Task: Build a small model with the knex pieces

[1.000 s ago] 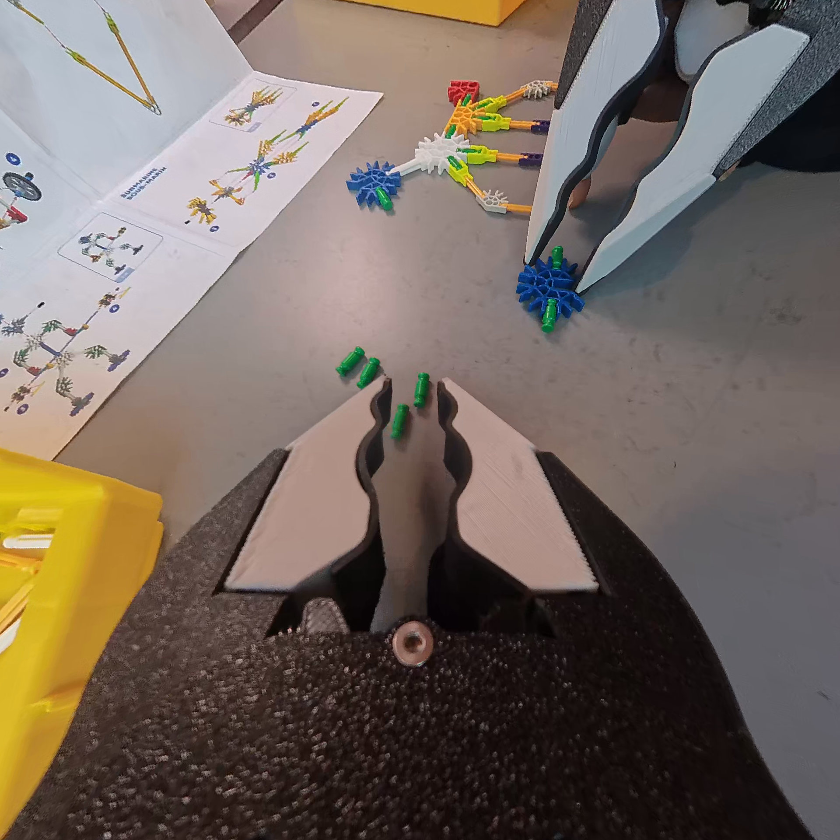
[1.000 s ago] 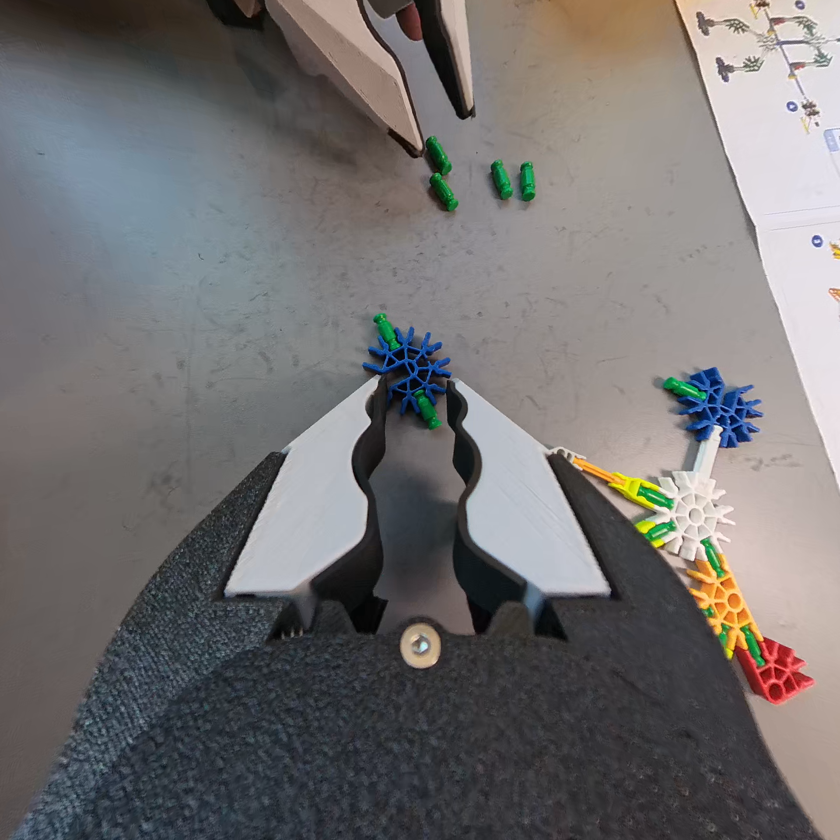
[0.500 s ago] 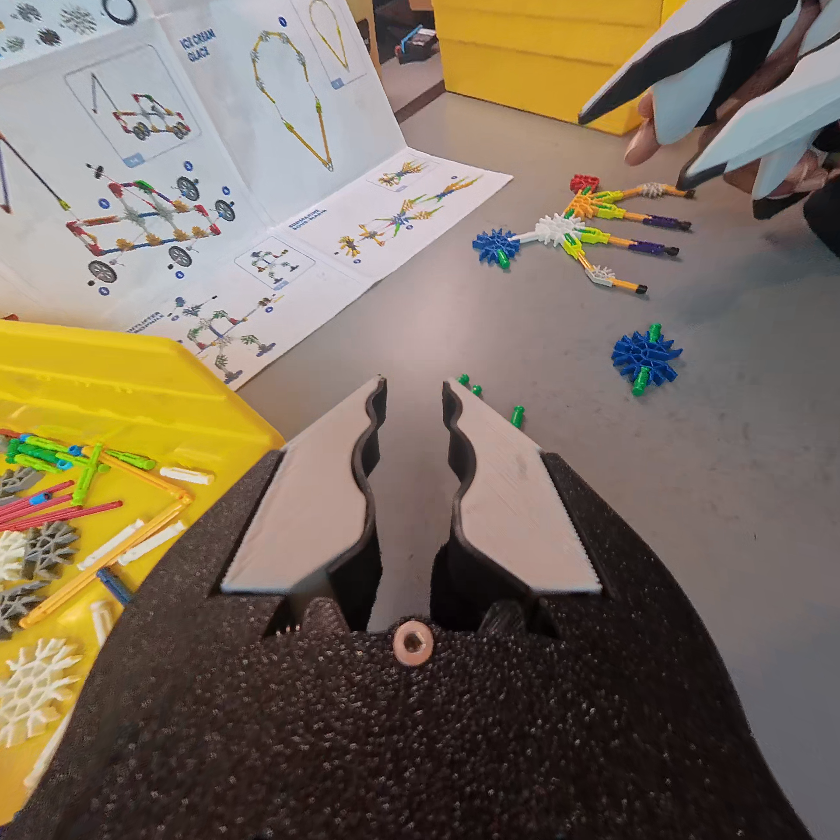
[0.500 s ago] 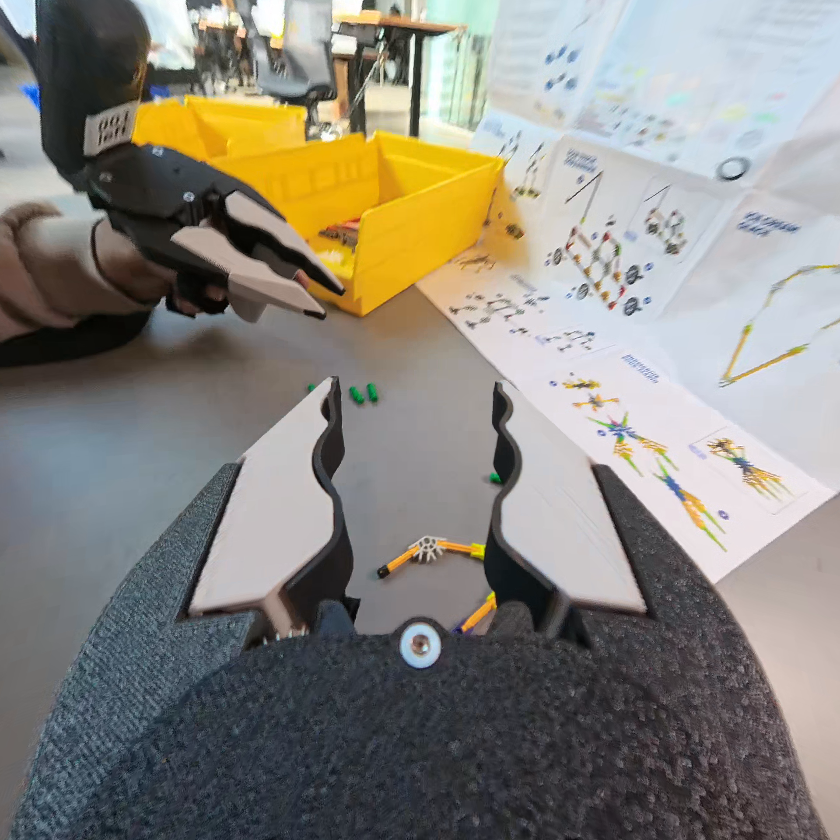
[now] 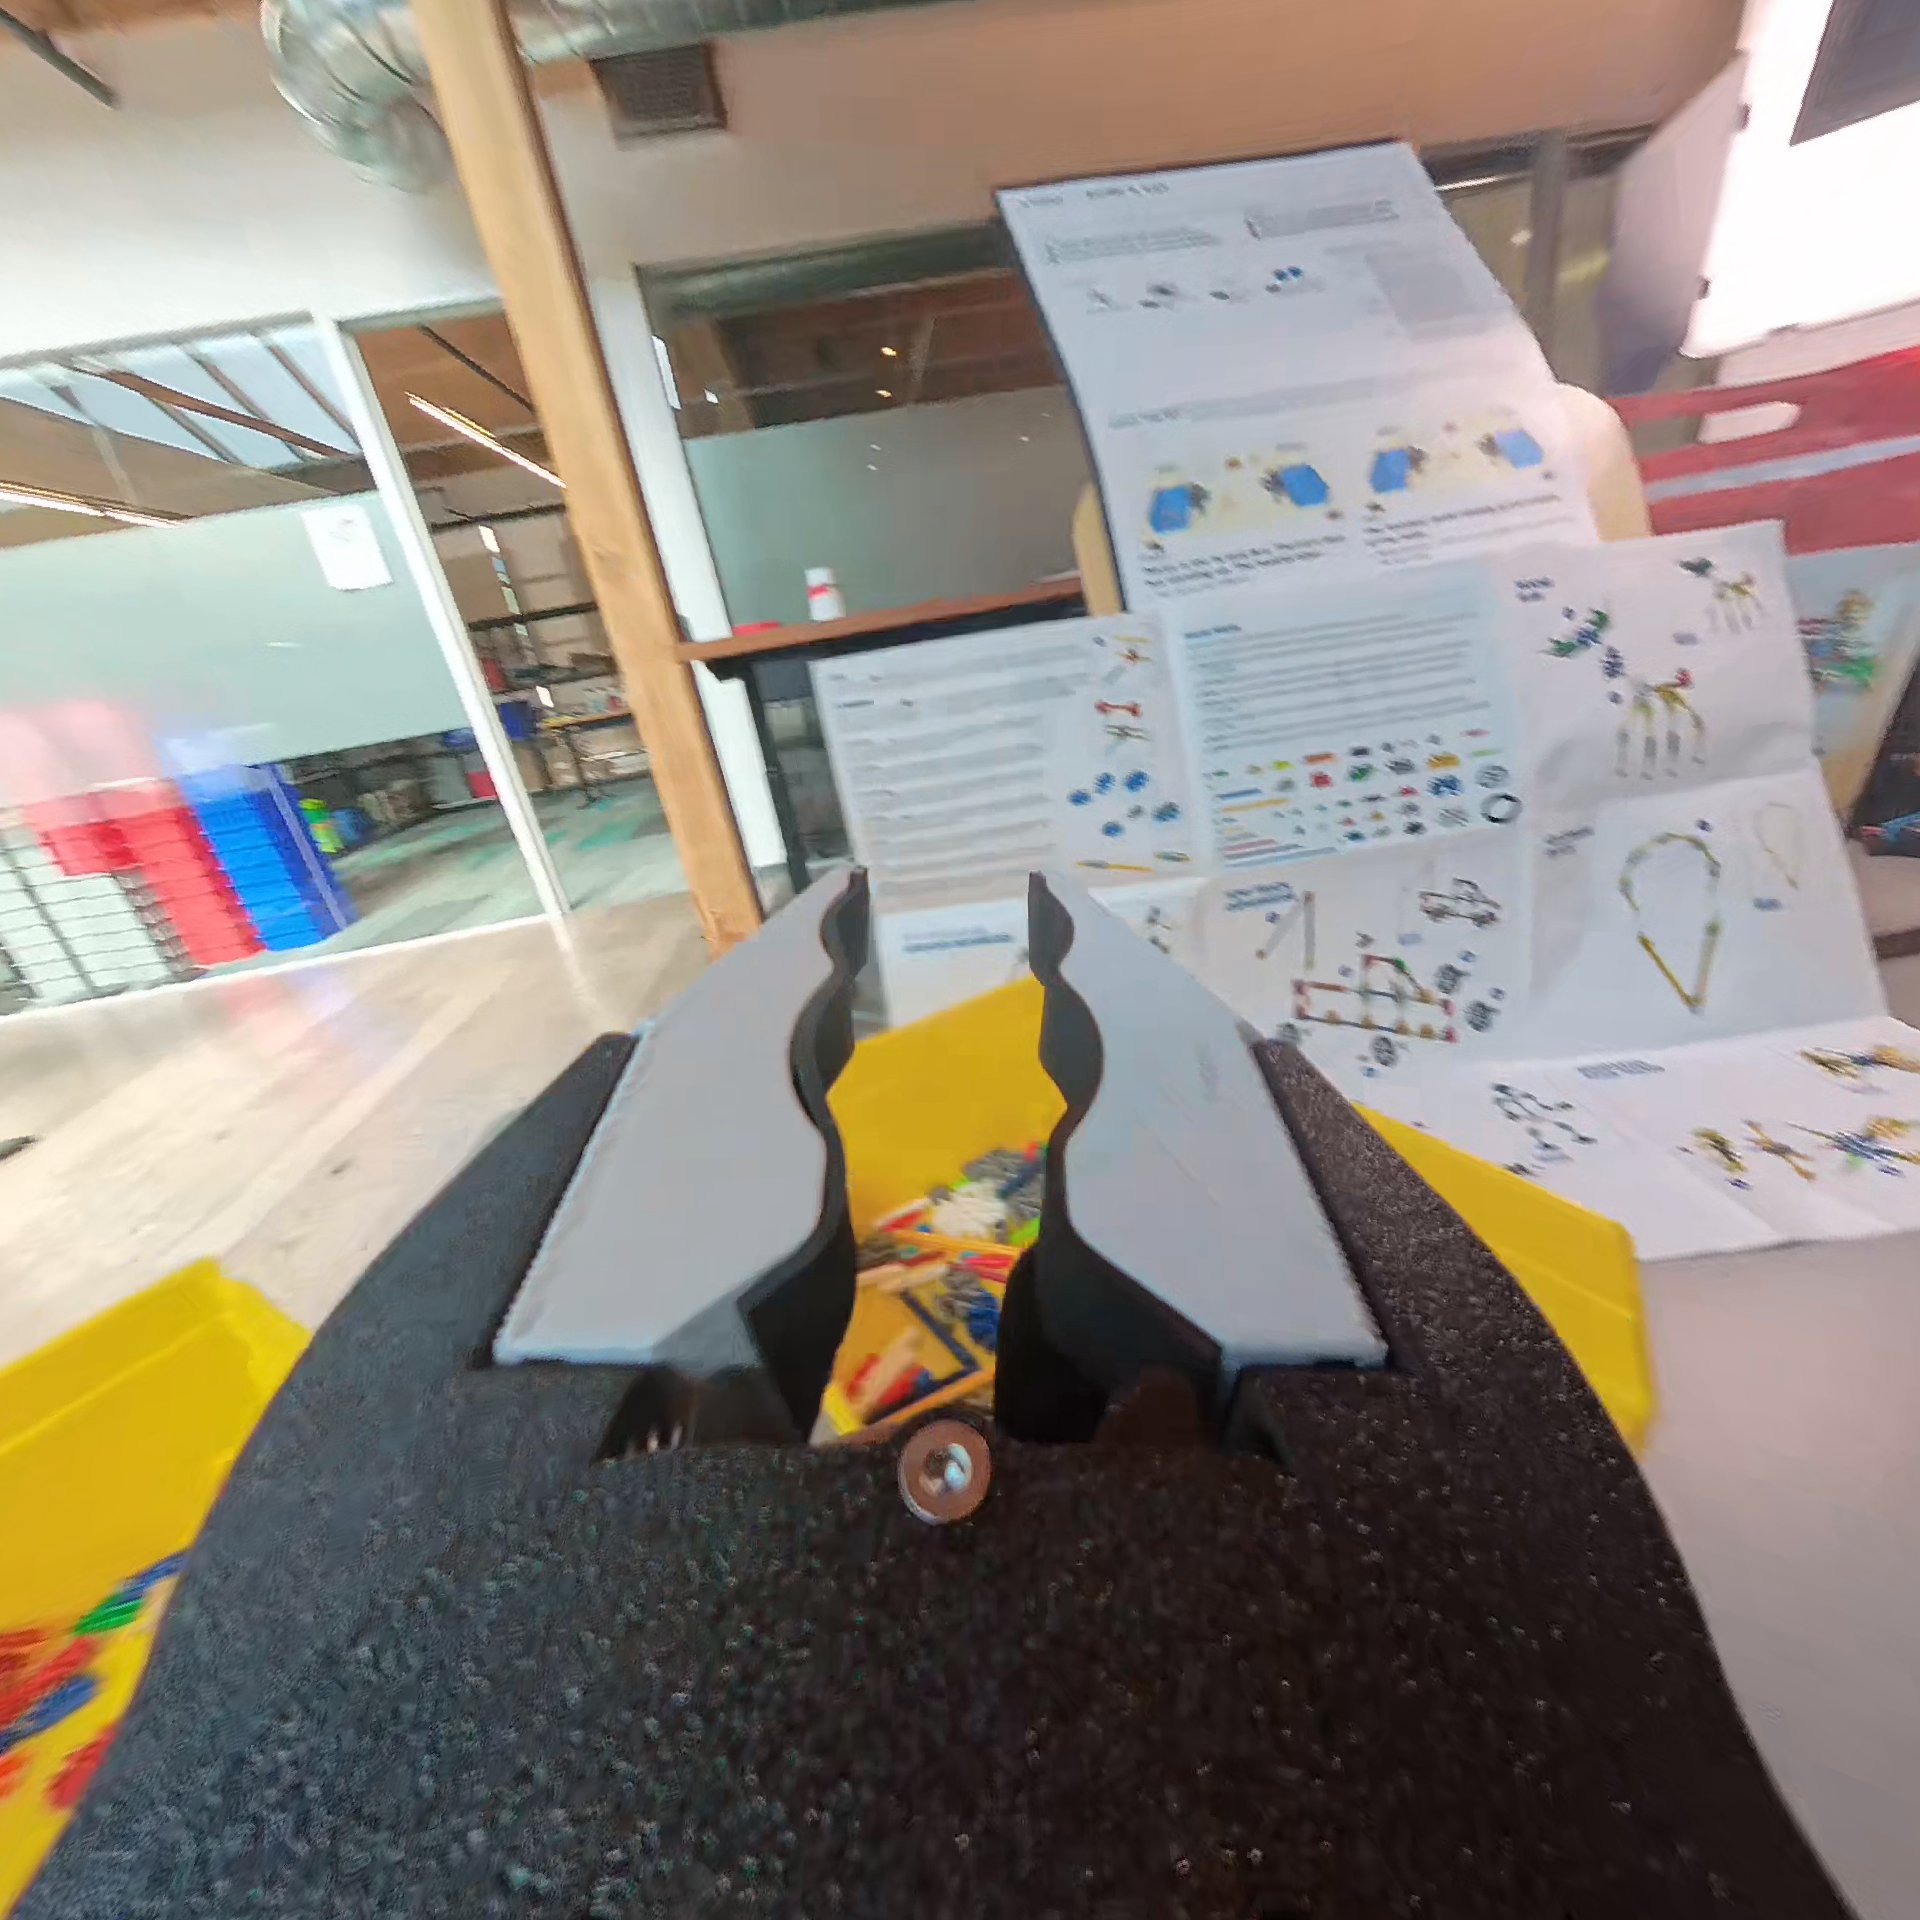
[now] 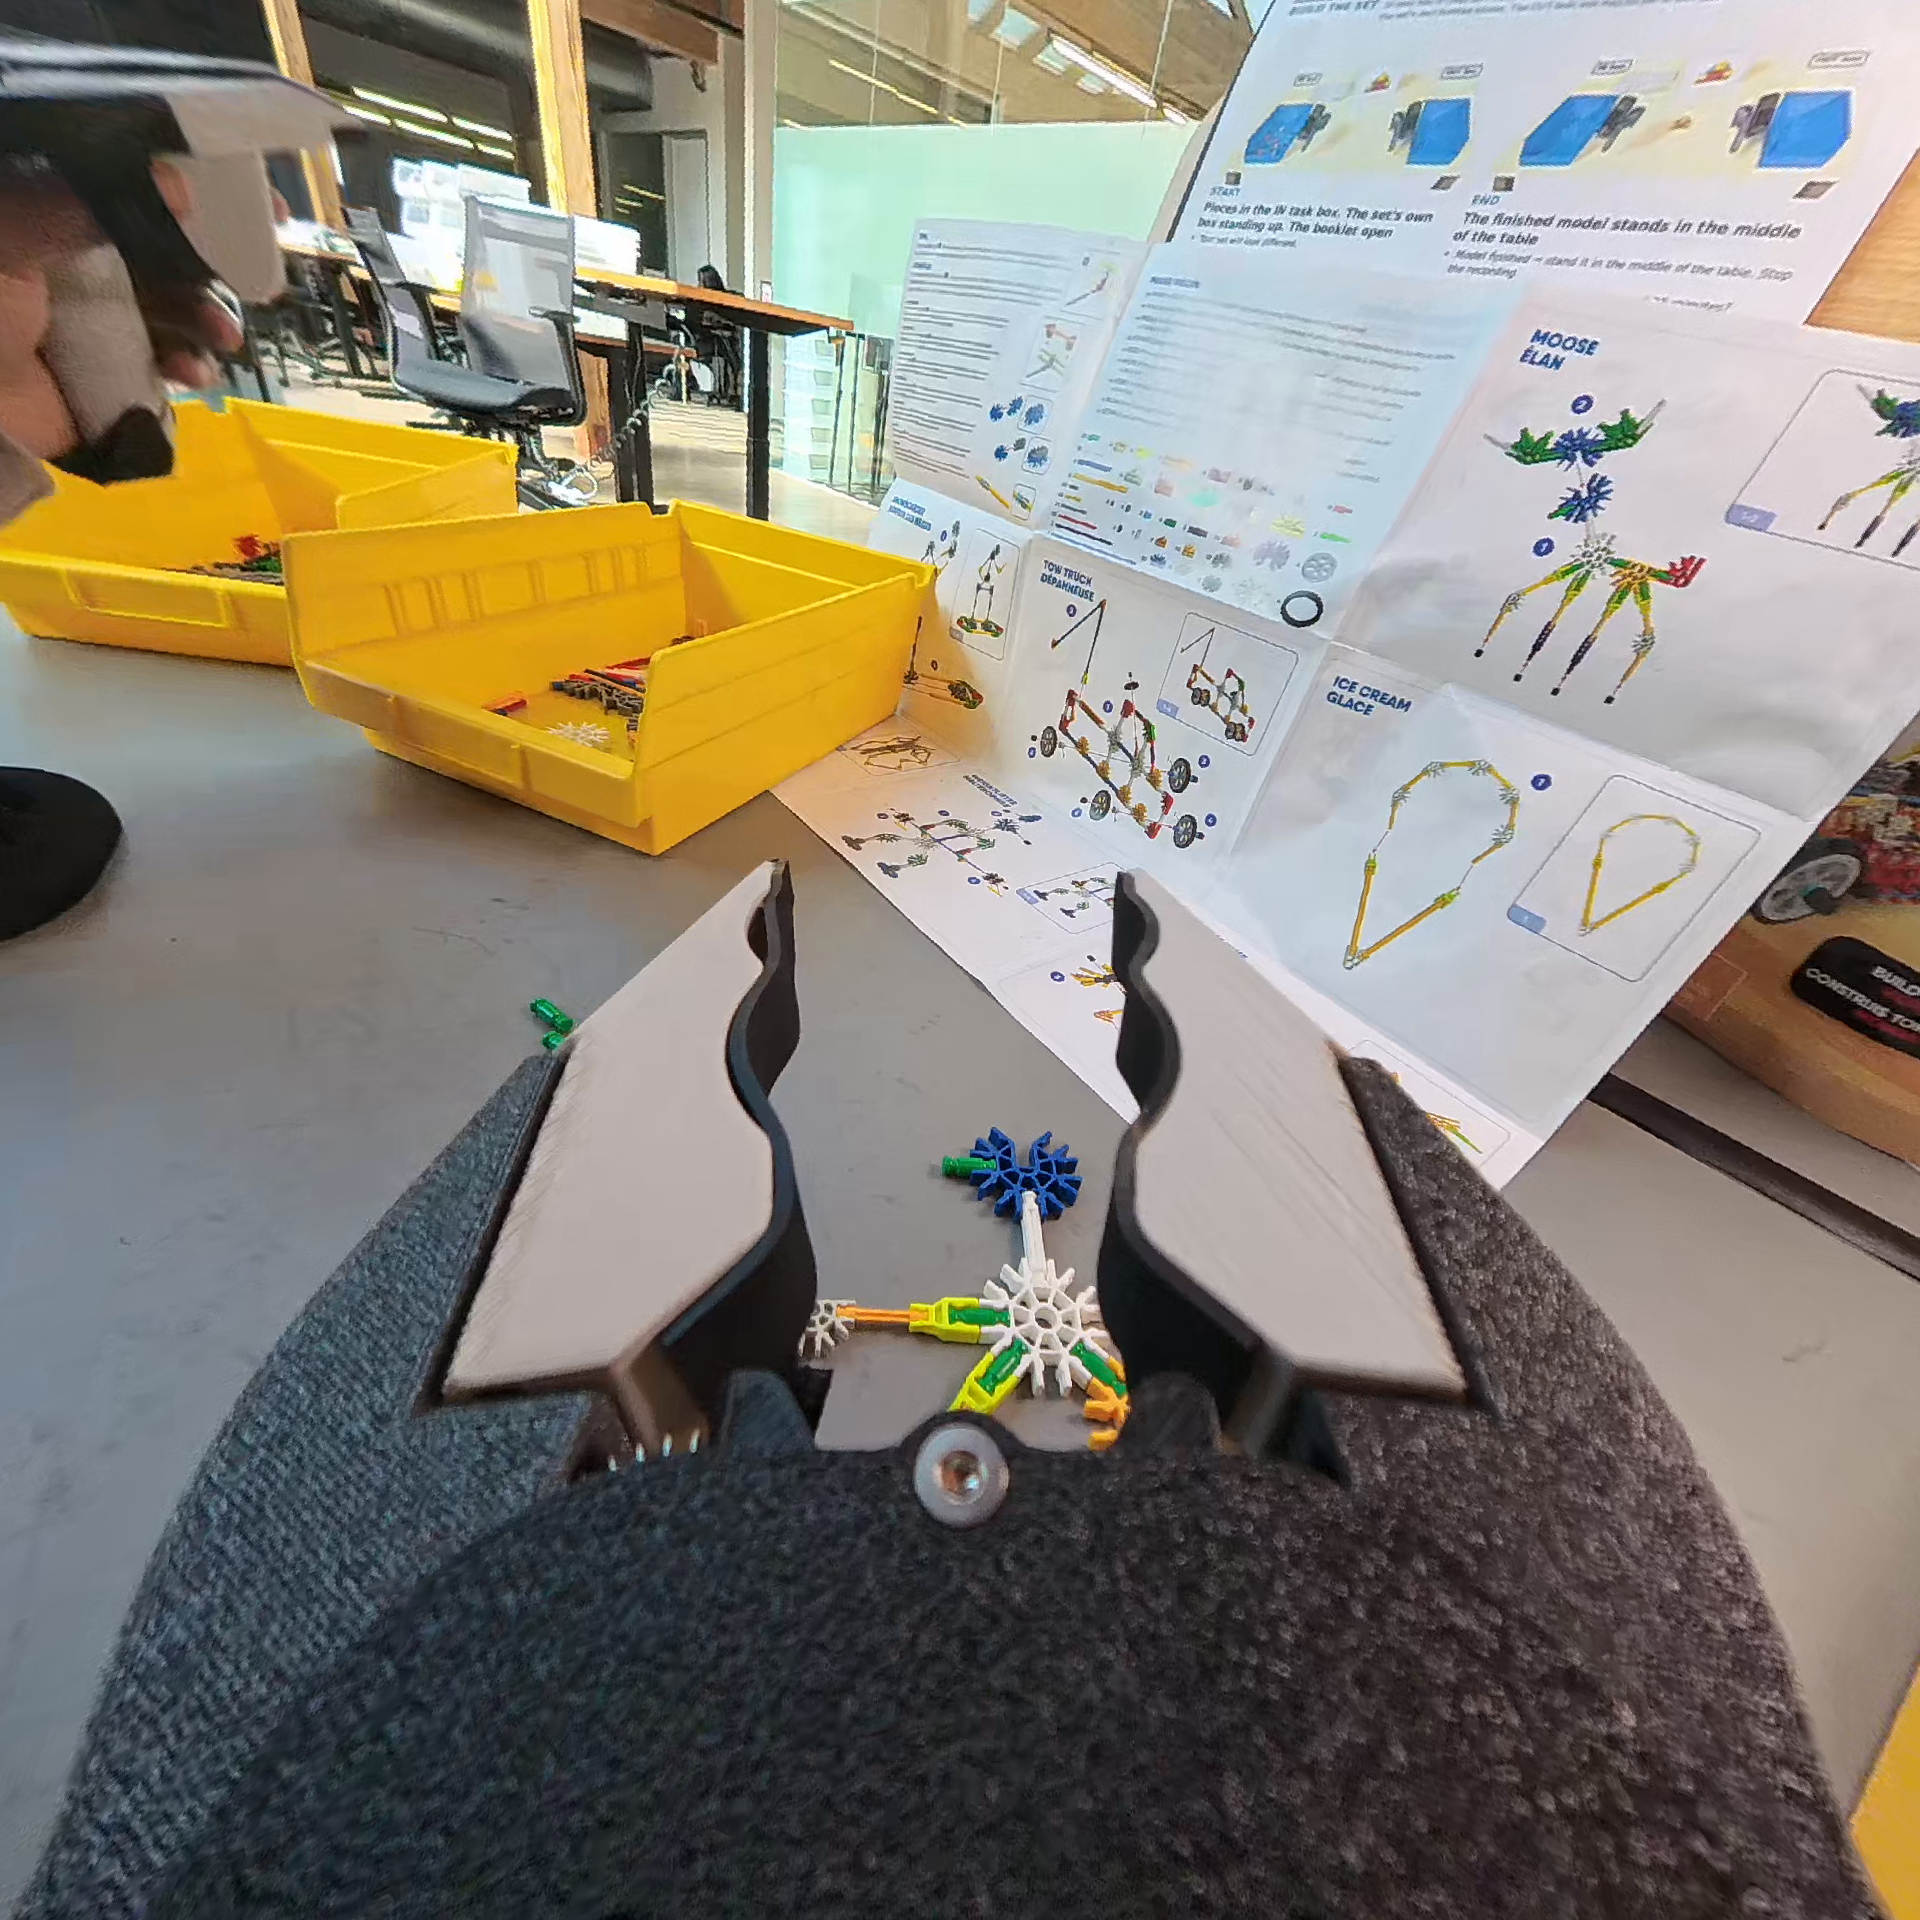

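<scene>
Hovering right tongs (image 6: 951, 894) alone show the toy assembly (image 6: 1023, 1299).

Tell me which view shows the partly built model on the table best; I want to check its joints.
The right wrist view: the partly built model lies sharp on the grey table, seen between the open right gripper. The left wrist view does not show it.

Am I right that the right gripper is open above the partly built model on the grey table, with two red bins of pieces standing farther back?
Not quite: the bins are yellow, as the right wrist view shows. The right gripper is indeed open above the partly built model on the grey table.
</scene>
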